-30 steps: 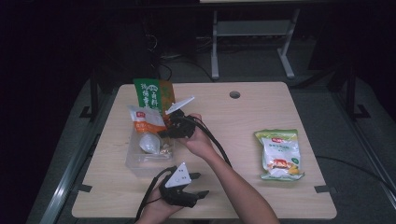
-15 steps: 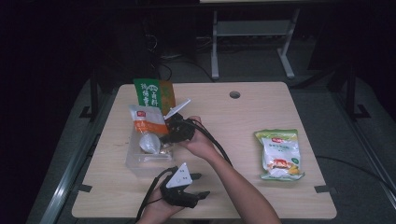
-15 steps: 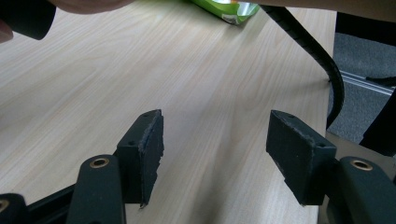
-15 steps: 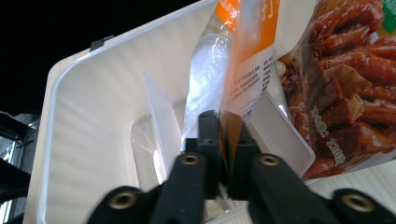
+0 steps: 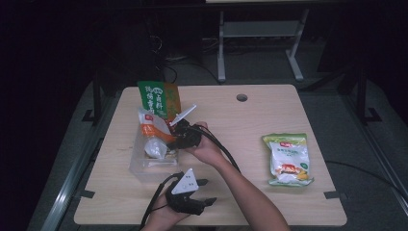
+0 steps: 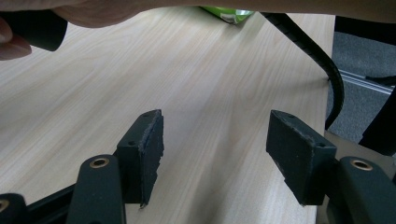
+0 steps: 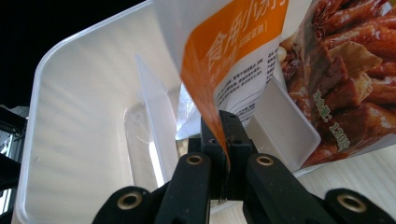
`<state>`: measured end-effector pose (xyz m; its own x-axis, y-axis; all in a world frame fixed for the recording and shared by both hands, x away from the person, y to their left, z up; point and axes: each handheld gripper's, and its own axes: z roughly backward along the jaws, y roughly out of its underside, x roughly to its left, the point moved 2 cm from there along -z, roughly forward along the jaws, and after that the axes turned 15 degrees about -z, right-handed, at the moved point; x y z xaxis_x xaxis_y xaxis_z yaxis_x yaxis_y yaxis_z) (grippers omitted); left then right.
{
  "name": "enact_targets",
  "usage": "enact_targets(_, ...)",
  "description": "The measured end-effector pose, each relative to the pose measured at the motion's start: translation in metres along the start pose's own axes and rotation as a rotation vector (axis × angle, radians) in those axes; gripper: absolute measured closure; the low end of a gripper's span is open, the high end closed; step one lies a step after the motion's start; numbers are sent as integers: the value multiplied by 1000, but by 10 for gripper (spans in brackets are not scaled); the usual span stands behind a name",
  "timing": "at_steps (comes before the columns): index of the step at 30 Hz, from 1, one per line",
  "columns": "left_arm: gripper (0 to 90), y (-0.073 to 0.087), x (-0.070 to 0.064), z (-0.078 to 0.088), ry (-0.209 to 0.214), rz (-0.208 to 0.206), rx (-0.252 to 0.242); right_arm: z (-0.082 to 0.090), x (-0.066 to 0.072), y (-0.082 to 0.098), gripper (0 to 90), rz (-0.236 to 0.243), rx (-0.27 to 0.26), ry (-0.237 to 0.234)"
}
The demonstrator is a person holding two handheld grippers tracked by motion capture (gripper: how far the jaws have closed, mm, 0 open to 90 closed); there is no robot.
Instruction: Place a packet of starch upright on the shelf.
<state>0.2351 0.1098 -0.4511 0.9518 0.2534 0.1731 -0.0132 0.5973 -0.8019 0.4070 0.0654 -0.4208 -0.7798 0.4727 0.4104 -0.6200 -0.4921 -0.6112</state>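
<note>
Right claw (image 7: 223, 140): clamped on edge of orange pouch (image 7: 233, 51), held over clear bin (image 5: 144, 166).
Left claw (image 6: 215, 149): open, empty, low over tabletop (image 5: 240, 125).
Risk: thin edge grip, pouch likely to slip or snag on divider (image 7: 154, 116).

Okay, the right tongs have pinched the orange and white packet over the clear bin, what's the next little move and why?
Probably lower the orange and white packet a bit further into the clear bin, then open. The right tongs are shut on its edge, and it hangs over the bin rather than resting in it. The left tongs sit open over bare table, so they needn't help.
</note>
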Motion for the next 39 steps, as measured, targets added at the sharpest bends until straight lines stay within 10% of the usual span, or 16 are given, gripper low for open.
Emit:
enact_targets(18, 317, 0, 3, -1, -12, 16, 6, 54, -1, 4, 679, -49, -101, -55)
enact_targets(39, 306, 1, 6, -3, -18, 31, 7, 114, -24, 38, 570, -89, -134, 21)
